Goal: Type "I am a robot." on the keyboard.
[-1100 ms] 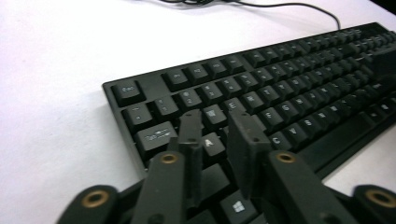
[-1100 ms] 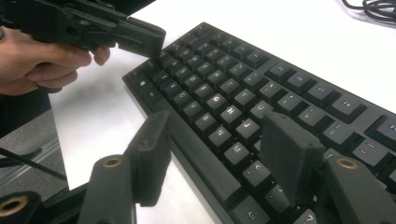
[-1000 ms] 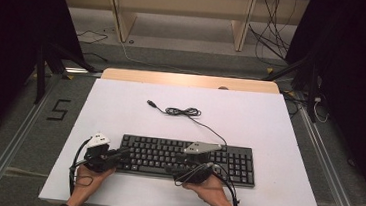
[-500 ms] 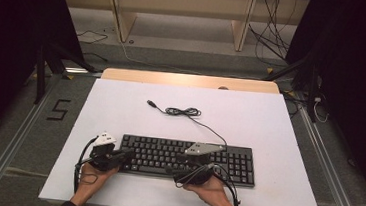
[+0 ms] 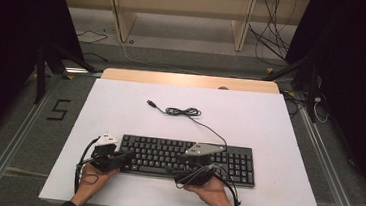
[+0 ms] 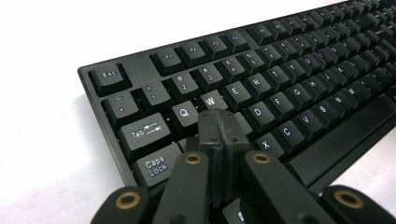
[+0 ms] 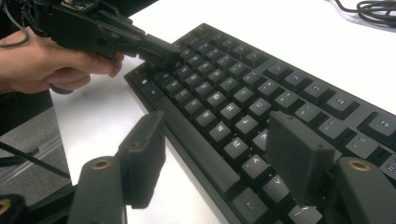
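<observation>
Two tools work over one black keyboard [image 5: 186, 158], which lies flat near the front edge of the white bench [image 5: 270, 120], its cable [image 5: 185, 112] running back to a loose coil and a free plug well behind it. Left first: the left tool [image 6: 218, 126] has its jaws pressed together with nothing between them, tips down on the left end of the letter rows, about at the A/S keys just below W; whether a key is actually depressed cannot be told. In the high view that same tool [image 5: 116, 156] sits at the keyboard's left end, hand [image 5: 91, 178] behind it. Moving right: the right tool [image 7: 219, 149] is wide open and empty, one jaw over the bench just off the front edge by the space bar, the other over the right-hand letter keys, hovering and not touching as far as I can see. Handling judgement: the keyboard is rigid, light plastic, likely to slide on the smooth bench if pushed sideways; keycaps are small, sprung and can pop off. Best hold is across the case edge at an end, not on keys. Hidden: the underside and feet, the keys under the left tool, and several legends at the far right, blurred.
</observation>
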`<state>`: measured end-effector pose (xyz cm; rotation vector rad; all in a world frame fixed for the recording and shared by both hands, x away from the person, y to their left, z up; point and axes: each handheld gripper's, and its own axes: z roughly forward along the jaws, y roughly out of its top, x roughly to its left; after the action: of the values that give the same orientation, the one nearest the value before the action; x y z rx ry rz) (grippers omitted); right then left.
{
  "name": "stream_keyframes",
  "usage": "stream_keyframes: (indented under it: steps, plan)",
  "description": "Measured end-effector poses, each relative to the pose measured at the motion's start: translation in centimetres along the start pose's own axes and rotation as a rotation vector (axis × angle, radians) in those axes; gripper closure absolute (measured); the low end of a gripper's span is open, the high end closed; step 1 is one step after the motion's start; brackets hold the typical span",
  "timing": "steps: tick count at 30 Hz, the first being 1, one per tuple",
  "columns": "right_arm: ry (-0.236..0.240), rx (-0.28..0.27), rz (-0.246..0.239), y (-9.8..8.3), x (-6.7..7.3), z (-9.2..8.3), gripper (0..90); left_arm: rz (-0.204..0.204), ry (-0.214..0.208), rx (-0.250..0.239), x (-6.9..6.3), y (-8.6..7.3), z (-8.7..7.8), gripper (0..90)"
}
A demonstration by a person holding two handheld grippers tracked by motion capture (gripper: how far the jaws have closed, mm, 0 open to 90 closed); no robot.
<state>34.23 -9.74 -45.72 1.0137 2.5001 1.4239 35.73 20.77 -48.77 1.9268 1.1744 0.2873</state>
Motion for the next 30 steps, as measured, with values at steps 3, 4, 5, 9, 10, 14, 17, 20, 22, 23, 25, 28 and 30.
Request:
stream_keyframes:
  steps: [3,4,5,9,10,14,17,20,22,23,25,28,30]
  plan:
    - [-0.001,-0.001,-0.001,0.0,0.0,0.0,38.7,-0.001,0.001,-0.002,0.0,0.1,-0.1,88.9]
    - [-0.002,-0.006,-0.002,0.0,-0.1,-0.1,38.7,0.002,0.001,-0.013,0.0,0.1,-0.4,88.8]
    - [-0.002,-0.006,-0.002,0.0,-0.1,-0.1,38.7,0.002,0.001,-0.013,0.0,0.1,-0.4,88.8]
    - [-0.006,-0.008,0.002,0.1,-0.2,-0.1,38.6,-0.005,-0.006,-0.038,0.0,0.3,-0.7,87.6]
    - [-0.008,-0.009,0.001,0.0,-0.3,-0.1,38.6,-0.003,-0.009,-0.045,0.0,0.3,-0.8,86.7]
    - [-0.008,-0.009,0.002,0.0,-0.3,-0.1,38.4,0.002,-0.024,-0.069,-0.3,0.4,-1.2,84.8]
    - [-0.007,-0.01,0.002,0.1,-0.3,-0.1,38.2,0.005,-0.034,-0.077,-0.4,0.4,-1.4,82.9]
    - [-0.01,-0.012,0.006,0.1,-0.4,-0.1,37.9,0.003,-0.047,-0.084,-0.5,0.3,-1.5,76.9]
    - [-0.011,-0.012,0.006,0.1,-0.4,-0.1,37.9,-0.001,-0.056,-0.091,-0.6,0.3,-1.6,75.5]
    - [-0.011,-0.012,0.004,0.1,-0.4,-0.1,37.9,-0.002,-0.061,-0.095,-0.6,0.3,-1.7,73.2]
    - [-0.012,-0.012,0.004,0.1,-0.4,-0.1,38.0,-0.009,-0.073,-0.104,-0.6,0.3,-1.9,65.4]
    - [-0.014,-0.014,0.003,0.1,-0.4,0.0,38.9,-0.01,-0.088,-0.111,-0.8,0.3,-2.1,56.6]
    - [-0.014,-0.011,0.005,0.1,-0.4,0.0,40.4,-0.018,-0.097,-0.116,-0.9,0.3,-2.2,52.1]
